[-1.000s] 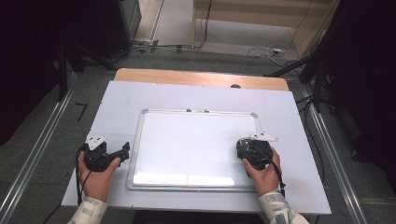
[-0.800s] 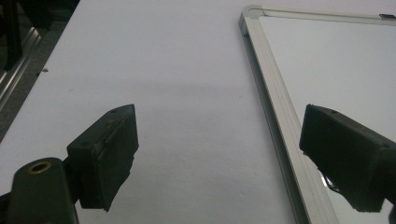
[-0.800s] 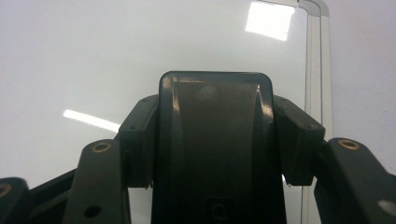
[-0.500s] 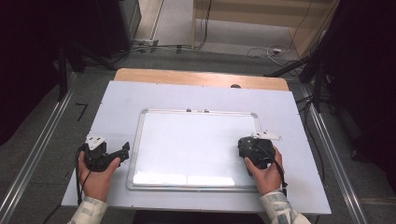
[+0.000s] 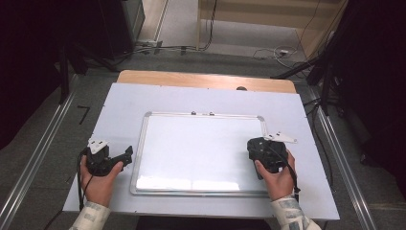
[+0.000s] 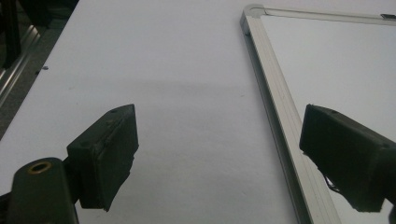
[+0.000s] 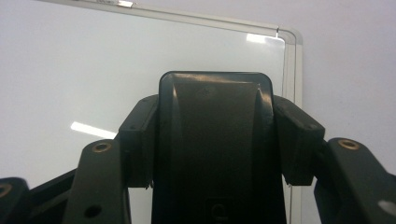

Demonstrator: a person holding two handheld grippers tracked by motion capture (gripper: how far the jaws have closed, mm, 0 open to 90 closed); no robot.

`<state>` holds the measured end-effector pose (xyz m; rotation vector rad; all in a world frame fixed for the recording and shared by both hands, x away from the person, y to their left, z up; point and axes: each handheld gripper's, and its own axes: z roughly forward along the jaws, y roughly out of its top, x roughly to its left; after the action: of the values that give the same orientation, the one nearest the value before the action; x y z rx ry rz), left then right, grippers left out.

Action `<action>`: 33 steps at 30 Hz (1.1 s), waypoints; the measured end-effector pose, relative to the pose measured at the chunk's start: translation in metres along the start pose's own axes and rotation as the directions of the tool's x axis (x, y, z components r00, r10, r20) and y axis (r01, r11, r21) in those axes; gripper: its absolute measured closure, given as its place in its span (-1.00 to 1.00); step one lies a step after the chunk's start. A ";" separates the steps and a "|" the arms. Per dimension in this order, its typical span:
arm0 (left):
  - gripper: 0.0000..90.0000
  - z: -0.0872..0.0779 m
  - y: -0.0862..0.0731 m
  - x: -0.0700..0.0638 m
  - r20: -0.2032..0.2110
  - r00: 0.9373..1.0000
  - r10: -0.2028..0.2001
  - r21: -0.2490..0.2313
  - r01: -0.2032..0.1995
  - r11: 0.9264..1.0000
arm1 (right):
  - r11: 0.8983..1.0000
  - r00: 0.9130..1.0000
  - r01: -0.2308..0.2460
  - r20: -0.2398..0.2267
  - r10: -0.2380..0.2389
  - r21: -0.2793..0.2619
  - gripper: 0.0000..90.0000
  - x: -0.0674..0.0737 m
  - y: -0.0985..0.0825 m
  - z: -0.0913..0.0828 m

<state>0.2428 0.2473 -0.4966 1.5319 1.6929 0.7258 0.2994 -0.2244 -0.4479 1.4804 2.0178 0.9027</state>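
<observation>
A white whiteboard (image 5: pixel 201 148) with a silver frame lies flat in the middle of the table. Over its right part, my right gripper (image 5: pixel 256 146) is shut on a black block-shaped eraser (image 7: pixel 215 102). In the right gripper view the eraser stands between the two pads (image 7: pixel 135 144), with the board's surface (image 7: pixel 70 70) and its far right corner behind it. My left gripper (image 5: pixel 125 155) stays low over the table just left of the board's frame. Its jaws are wide open with nothing between them, and the frame edge (image 6: pixel 275 93) runs past the right jaw.
The white table top (image 5: pixel 124 105) has bare room left and right of the board. A wooden strip (image 5: pixel 206 80) runs along the far edge. Metal rails (image 5: pixel 38 153) flank the table, and cables lie on the floor beyond.
My right gripper, with the eraser in it, has lifted slightly over the board's right side. The left gripper has kept still.
</observation>
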 end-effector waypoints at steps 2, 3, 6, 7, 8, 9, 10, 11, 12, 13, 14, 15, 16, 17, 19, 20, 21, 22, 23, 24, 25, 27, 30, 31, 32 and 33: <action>-0.73 0.000 0.000 0.001 0.000 1.000 -0.002 -0.002 0.002 1.000 | 1.000 1.000 0.001 0.000 -0.001 -0.007 -0.13 0.000 0.002 -0.003; -0.73 -0.001 0.000 0.001 -0.002 1.000 -0.002 -0.001 0.002 1.000 | 1.000 1.000 0.001 -0.003 -0.001 -0.012 -0.13 -0.001 0.002 -0.004; -0.73 -0.001 0.000 0.001 -0.005 1.000 -0.003 -0.002 0.003 1.000 | 1.000 1.000 -0.005 -0.003 0.005 -0.011 -0.13 -0.002 0.004 -0.006; -0.73 -0.001 -0.001 0.001 -0.006 1.000 -0.004 -0.002 0.004 1.000 | 1.000 1.000 -0.009 0.000 0.009 -0.011 -0.13 -0.002 0.005 -0.006; -0.73 -0.001 -0.001 0.001 -0.007 1.000 -0.004 -0.001 0.004 1.000 | 1.000 1.000 -0.010 -0.002 0.010 -0.013 -0.13 -0.003 0.005 -0.006; -0.73 -0.001 -0.001 0.001 -0.007 1.000 -0.002 -0.001 0.002 1.000 | 1.000 1.000 -0.013 -0.003 0.013 -0.015 -0.13 -0.004 0.006 -0.006; -0.73 -0.002 -0.001 0.001 -0.007 1.000 -0.003 -0.002 0.003 1.000 | 1.000 1.000 -0.013 -0.004 0.013 -0.017 -0.13 -0.004 0.006 -0.007; -0.73 -0.001 -0.001 0.001 -0.008 1.000 -0.003 -0.002 0.003 1.000 | 1.000 1.000 -0.014 -0.004 0.014 -0.019 -0.13 -0.004 0.007 -0.007; -0.73 -0.001 -0.001 0.000 -0.008 1.000 -0.003 0.000 0.003 1.000 | 1.000 1.000 -0.015 -0.002 0.015 -0.022 -0.13 -0.004 0.007 -0.008; -0.73 -0.001 -0.001 0.000 -0.008 1.000 -0.002 0.003 0.002 1.000 | 1.000 1.000 -0.016 -0.003 0.016 -0.024 -0.13 -0.005 0.008 -0.008; -0.73 -0.001 -0.001 0.001 -0.008 1.000 0.001 0.004 -0.001 1.000 | 1.000 1.000 -0.015 -0.004 0.015 -0.026 -0.13 -0.005 0.008 -0.008; -0.73 -0.001 -0.001 0.001 -0.009 1.000 0.001 0.004 -0.001 1.000 | 1.000 1.000 -0.015 -0.005 0.015 -0.027 -0.13 -0.006 0.009 -0.008; -0.73 -0.002 -0.001 0.001 -0.009 1.000 0.001 0.004 -0.001 1.000 | 1.000 1.000 -0.015 -0.004 0.015 -0.027 -0.13 -0.006 0.009 -0.008; -0.73 -0.002 -0.001 0.001 -0.011 1.000 -0.003 0.002 0.003 1.000 | 0.999 1.000 -0.016 -0.004 0.016 -0.027 -0.13 -0.006 0.009 -0.008; -0.73 -0.002 -0.001 0.002 -0.011 1.000 -0.005 0.001 0.005 1.000 | 0.999 1.000 -0.016 -0.004 0.016 -0.032 -0.13 -0.006 0.011 -0.008; -0.73 -0.002 -0.002 0.002 -0.011 1.000 -0.004 0.000 0.004 1.000 | 0.999 1.000 -0.015 -0.006 0.015 -0.032 -0.13 -0.006 0.011 -0.008; -0.73 -0.003 -0.002 0.002 -0.011 1.000 -0.004 -0.001 0.004 1.000 | 0.999 1.000 -0.017 -0.003 0.017 -0.032 -0.13 -0.006 0.011 -0.008; -0.73 -0.003 -0.002 0.002 -0.011 1.000 -0.005 -0.001 0.005 1.000 | 0.999 1.000 -0.017 -0.004 0.017 -0.031 -0.13 -0.006 0.012 -0.008; -0.73 -0.003 -0.002 0.002 -0.013 1.000 -0.005 -0.001 0.005 1.000 | 0.999 1.000 -0.018 -0.004 0.018 -0.030 -0.13 -0.006 0.012 -0.007; -0.73 -0.003 -0.002 0.002 -0.013 1.000 -0.005 -0.002 0.005 1.000 | 0.999 1.000 -0.020 -0.004 0.020 -0.029 -0.13 -0.006 0.012 -0.007; -0.73 -0.003 -0.002 0.002 -0.013 1.000 -0.004 -0.001 0.004 1.000 | 0.999 1.000 -0.020 -0.004 0.020 -0.027 -0.13 -0.006 0.012 -0.006; -0.73 -0.004 -0.002 0.002 -0.013 1.000 0.000 0.001 0.000 1.000 | 0.999 1.000 -0.021 -0.002 0.021 -0.028 -0.13 -0.007 0.013 -0.005; -0.73 -0.004 -0.002 0.002 -0.013 1.000 -0.002 -0.001 0.002 1.000 | 0.999 1.000 -0.027 -0.002 0.027 -0.028 -0.13 -0.008 0.013 -0.004; -0.73 -0.003 -0.002 0.002 -0.013 1.000 -0.003 -0.001 0.003 1.000 | 0.999 1.000 -0.029 -0.002 0.029 -0.027 -0.13 -0.009 0.014 -0.004; -0.73 -0.003 -0.002 0.002 -0.013 1.000 -0.005 0.001 0.005 1.000 | 0.999 1.000 -0.031 -0.002 0.031 -0.027 -0.13 -0.009 0.014 -0.004; -0.73 -0.002 -0.002 0.002 -0.013 1.000 -0.006 0.002 0.006 1.000 | 0.999 0.999 -0.034 -0.002 0.033 -0.028 -0.13 -0.009 0.015 -0.004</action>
<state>0.2397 0.2496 -0.4972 1.5254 1.7074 0.7327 0.3085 -0.2309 -0.4345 1.5029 1.9793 0.9423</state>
